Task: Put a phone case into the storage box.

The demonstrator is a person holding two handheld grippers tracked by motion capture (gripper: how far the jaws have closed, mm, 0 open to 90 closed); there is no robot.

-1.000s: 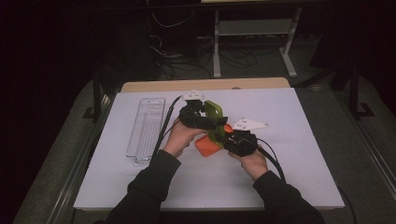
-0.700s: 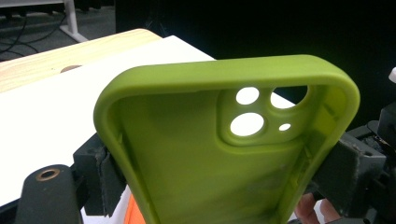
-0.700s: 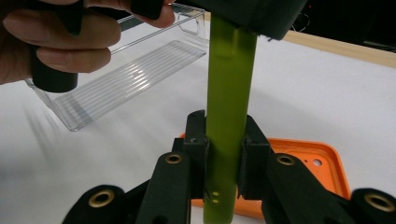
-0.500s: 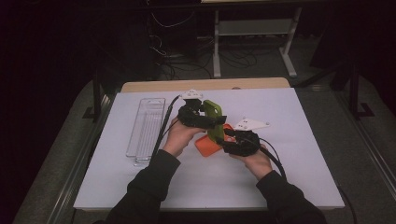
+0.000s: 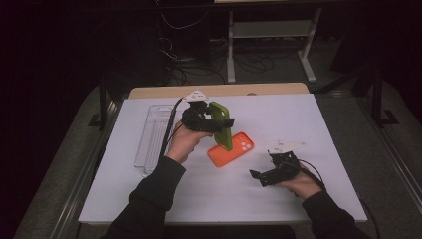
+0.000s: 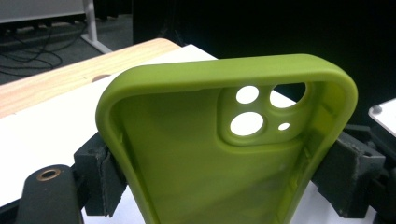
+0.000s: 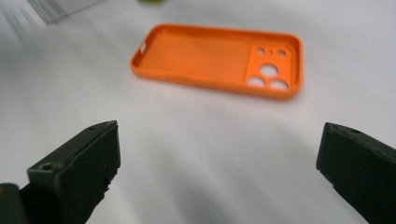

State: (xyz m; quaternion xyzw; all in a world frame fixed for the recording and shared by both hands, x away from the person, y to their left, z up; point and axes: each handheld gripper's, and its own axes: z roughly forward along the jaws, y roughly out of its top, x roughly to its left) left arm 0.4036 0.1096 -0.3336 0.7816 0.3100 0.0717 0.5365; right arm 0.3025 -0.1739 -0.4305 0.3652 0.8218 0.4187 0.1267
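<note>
L claw raised — R claw low, agape

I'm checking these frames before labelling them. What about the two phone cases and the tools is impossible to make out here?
- Green case: lower end cut off by the bottom edge in the left gripper view; the left tool hides part in the high view.
- Orange case: near end behind the green case in the high view.
- Clear tray: contents too faint, high view.
- Right tool: small and dark, high view.
</note>
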